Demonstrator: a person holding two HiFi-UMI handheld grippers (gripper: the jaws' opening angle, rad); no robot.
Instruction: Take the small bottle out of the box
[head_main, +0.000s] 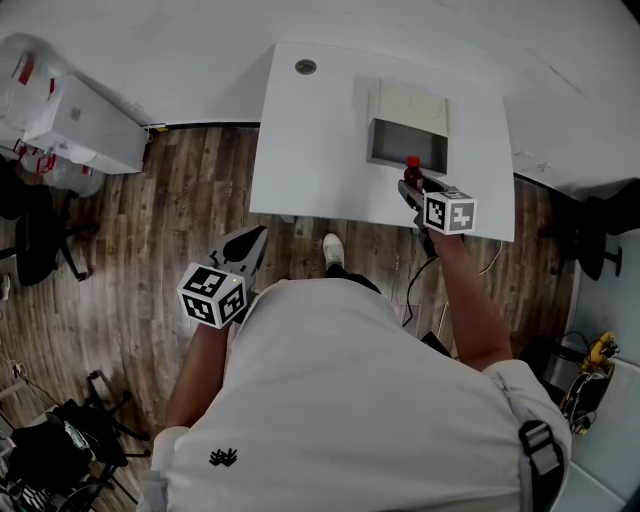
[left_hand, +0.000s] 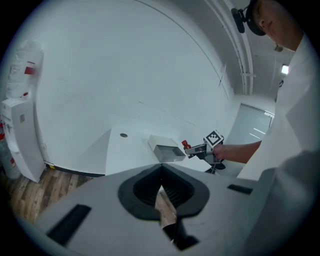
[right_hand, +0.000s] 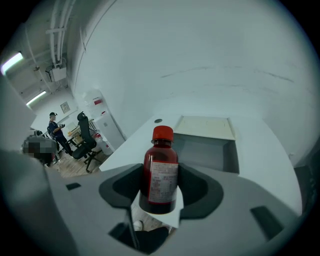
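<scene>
My right gripper (head_main: 410, 185) has the small bottle (head_main: 413, 172) in its grip. In the right gripper view the 2 jaws stand fairly wide and press on either side of the bottle's dark red body (right_hand: 161, 170), about halfway up. The bottle is upright, with its red cap on top and its white label facing the camera.

The bottle is outside the box (head_main: 405, 145), just in front of the box's open side and over the near part of the white surface (head_main: 320, 150). Behind the bottle, the right gripper view shows the box (right_hand: 205, 145) with its grey inside facing me and its pale flap folded back. The left gripper view shows the bottle (left_hand: 186, 146) just beside the box's (left_hand: 167, 149) right end.

My left gripper (head_main: 250, 245) hangs low at my left side, over the wood floor (head_main: 150, 250) and well apart from the surface. In its own view the jaws (left_hand: 161, 187) meet at the tips with nothing between them, and only a thin wedge of floor shows in the gap behind.

A round grommet (head_main: 306, 67) sits in the surface's far left corner, well apart from the box
</scene>
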